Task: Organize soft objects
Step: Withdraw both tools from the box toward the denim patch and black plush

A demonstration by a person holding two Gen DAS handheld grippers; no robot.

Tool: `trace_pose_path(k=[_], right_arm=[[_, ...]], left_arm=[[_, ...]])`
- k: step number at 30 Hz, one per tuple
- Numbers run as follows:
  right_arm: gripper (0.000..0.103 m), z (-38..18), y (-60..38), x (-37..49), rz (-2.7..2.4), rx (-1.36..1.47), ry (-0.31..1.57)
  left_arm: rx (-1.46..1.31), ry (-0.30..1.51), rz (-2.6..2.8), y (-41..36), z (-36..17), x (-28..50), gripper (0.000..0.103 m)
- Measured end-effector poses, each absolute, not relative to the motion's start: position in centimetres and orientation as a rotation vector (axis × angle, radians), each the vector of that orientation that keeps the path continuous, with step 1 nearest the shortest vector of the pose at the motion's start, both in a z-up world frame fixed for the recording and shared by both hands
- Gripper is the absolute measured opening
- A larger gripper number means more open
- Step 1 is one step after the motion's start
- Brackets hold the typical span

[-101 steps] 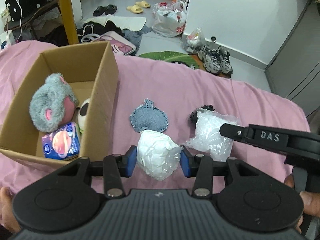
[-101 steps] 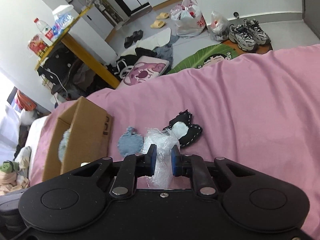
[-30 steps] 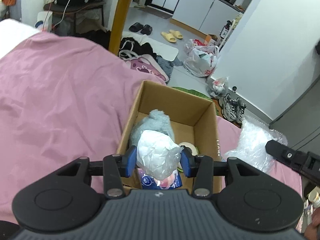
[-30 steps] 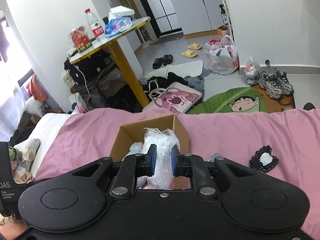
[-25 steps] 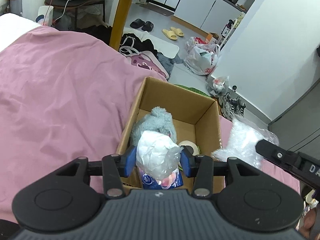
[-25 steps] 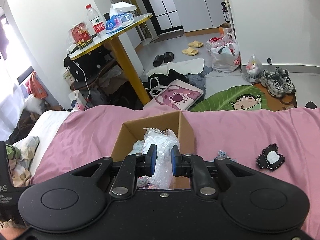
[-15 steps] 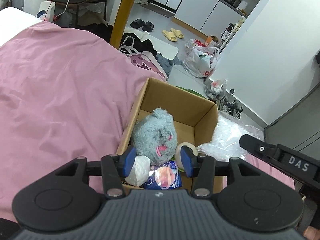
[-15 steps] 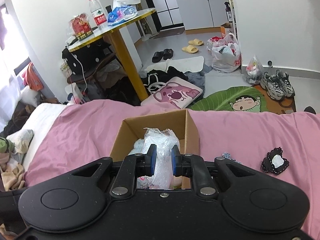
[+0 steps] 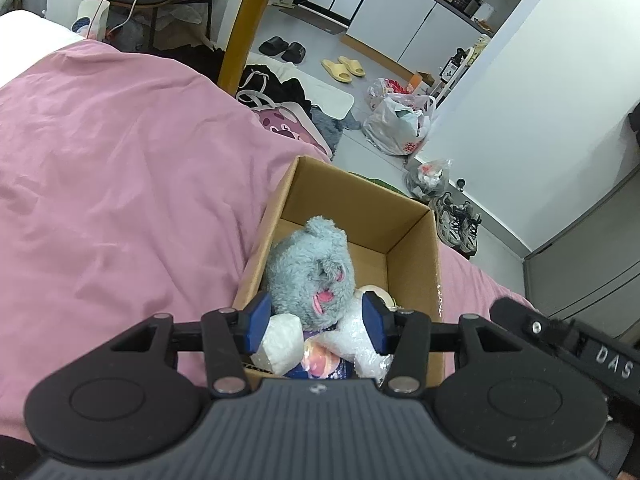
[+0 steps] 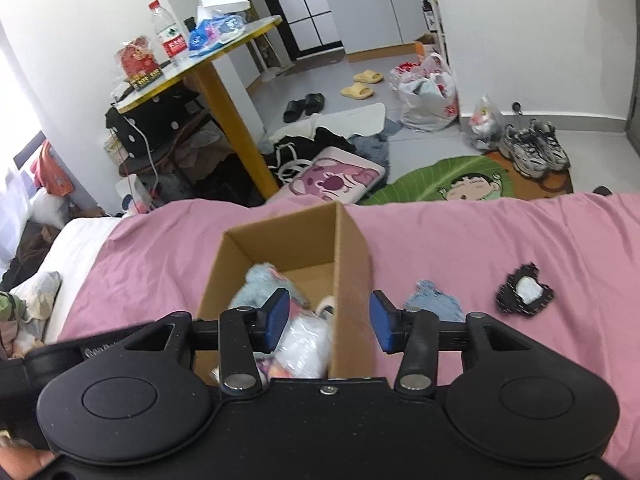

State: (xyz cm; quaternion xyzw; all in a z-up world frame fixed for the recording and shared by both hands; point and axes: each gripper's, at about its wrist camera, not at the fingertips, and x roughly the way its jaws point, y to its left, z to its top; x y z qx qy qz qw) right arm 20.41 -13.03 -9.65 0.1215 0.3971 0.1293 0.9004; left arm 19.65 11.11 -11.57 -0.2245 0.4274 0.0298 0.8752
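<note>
Above the cardboard box (image 9: 412,240) on the pink bed (image 9: 120,184), your left tongs (image 9: 316,322) and right tongs (image 10: 328,322) have just spread, empty; both wrapped bundles (image 9: 280,342) lie inside beside the grey plush (image 9: 310,268).

Yellow table leg (image 9: 244,24), slippers (image 10: 362,83), sneakers (image 10: 534,147), water bottle (image 10: 168,36) on tabletop.

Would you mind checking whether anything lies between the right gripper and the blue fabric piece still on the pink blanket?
Nothing visible does. The blue fabric piece lies on bare pink blanket beside the cardboard box, just beyond the right gripper, whose jaws have just been opening and hold nothing.
</note>
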Motion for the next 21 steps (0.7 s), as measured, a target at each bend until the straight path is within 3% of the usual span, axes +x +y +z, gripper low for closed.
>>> trace_pose_path(k=[7, 9, 11, 17, 21], right_arm=[[0.054, -9.5, -14.8, 19.2, 0.274, 0.267, 0.817], [0.058, -9.4, -15.4, 18.8, 0.278, 0.268, 0.810], [0.064, -9.1, -16.1, 18.5, 0.278, 0.268, 0.800], [0.091, -8.4, -18.1, 17.5, 0.279, 0.259, 0.753], [0.096, -8.1, -19.4, 17.1, 0.278, 0.258, 0.730]], left_arm=[[-0.374, 0.887, 0.063, 9.6, -10.8, 19.3, 0.061], [-0.340, 0.877, 0.068, 9.0, -10.5, 19.1, 0.073], [-0.312, 0.870, 0.075, 8.5, -10.1, 18.9, 0.078], [-0.310, 0.866, 0.067, 7.5, -9.3, 18.2, 0.081], [-0.304, 0.862, 0.062, 6.8, -8.7, 17.4, 0.083]])
